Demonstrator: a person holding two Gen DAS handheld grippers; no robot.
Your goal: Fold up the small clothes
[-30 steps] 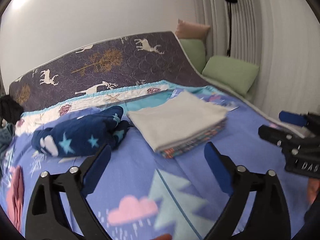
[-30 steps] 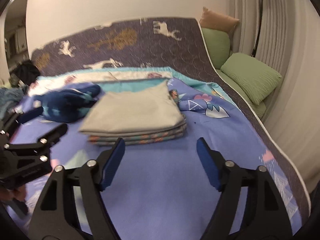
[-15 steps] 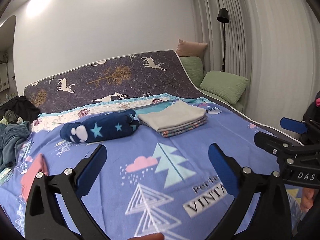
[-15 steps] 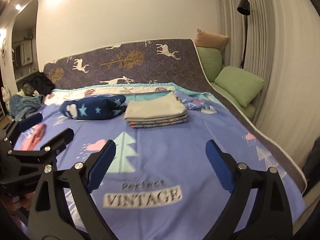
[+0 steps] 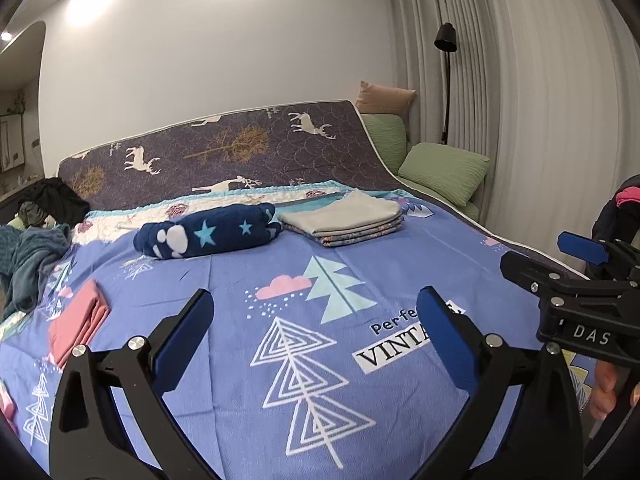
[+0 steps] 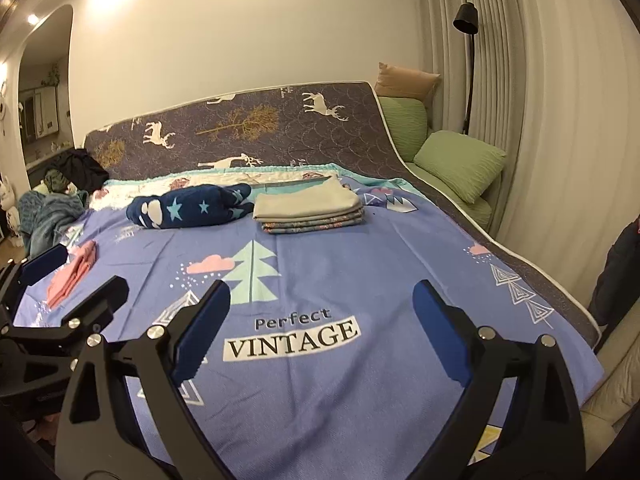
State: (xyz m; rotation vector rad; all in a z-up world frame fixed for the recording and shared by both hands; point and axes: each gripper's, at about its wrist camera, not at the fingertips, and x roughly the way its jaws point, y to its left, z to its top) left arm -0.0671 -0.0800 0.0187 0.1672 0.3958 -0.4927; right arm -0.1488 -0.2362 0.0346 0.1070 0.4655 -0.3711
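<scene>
On blue bedspread (image 6: 360, 264), "Perfect VINTAGE" print (image 6: 294, 336), "DAS" on right gripper (image 5: 592, 268)

1. The left gripper (image 5: 314, 322) tilts slightly downward, jaws spread wide, nothing between them.
2. The right gripper (image 6: 320, 312) tilts likewise, jaws wide and empty.
3. They are side by side, apart.
4. Fingers (image 5: 606, 386) of the right hand show under its gripper.

A bed (image 6: 360, 280) under a blue tree-print cover is filling the room. A deer-print mattress (image 6: 248, 136) is leaning against the plain white wall (image 6: 240, 32). Green cushions (image 6: 460, 164) are lying beside pleated curtains (image 6: 540, 100); a black floor lamp (image 6: 466, 20) is standing there. Ceiling lights are glaring overhead.
</scene>
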